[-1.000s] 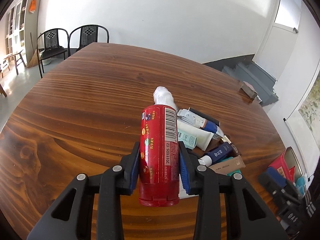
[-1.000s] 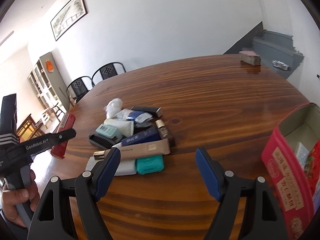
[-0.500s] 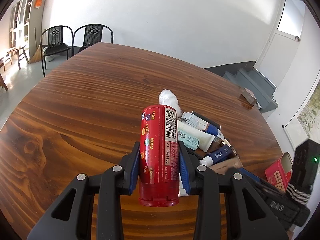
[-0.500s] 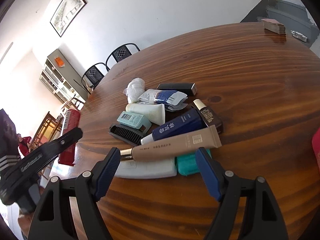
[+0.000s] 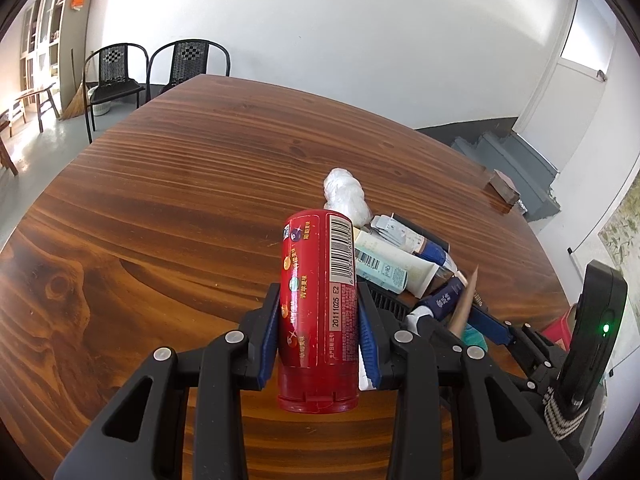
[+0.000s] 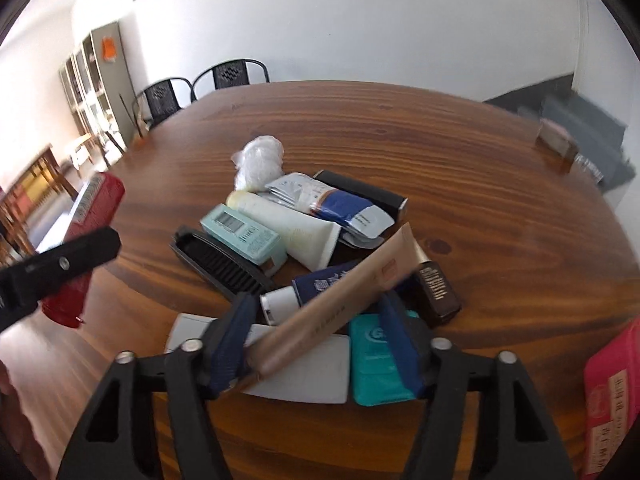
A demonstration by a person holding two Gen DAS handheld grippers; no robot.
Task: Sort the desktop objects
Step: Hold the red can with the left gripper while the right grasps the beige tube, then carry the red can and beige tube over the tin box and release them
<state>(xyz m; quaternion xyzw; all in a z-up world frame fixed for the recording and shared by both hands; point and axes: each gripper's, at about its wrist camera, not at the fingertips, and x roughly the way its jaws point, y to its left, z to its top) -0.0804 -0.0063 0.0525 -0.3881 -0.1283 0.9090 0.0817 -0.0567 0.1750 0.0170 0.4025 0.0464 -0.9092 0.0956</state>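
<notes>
- Your left gripper is clamped on a red bottle, barcode facing up, held above the wooden surface.
- Your right gripper has just been closing its jaws around the tan tube, which lies slantwise between them; whether the pads grip it yet, you cannot tell.
- The tube sits atop a pile: a navy tube, a teal case, a black comb.
- A red box stands at the right edge.
</notes>
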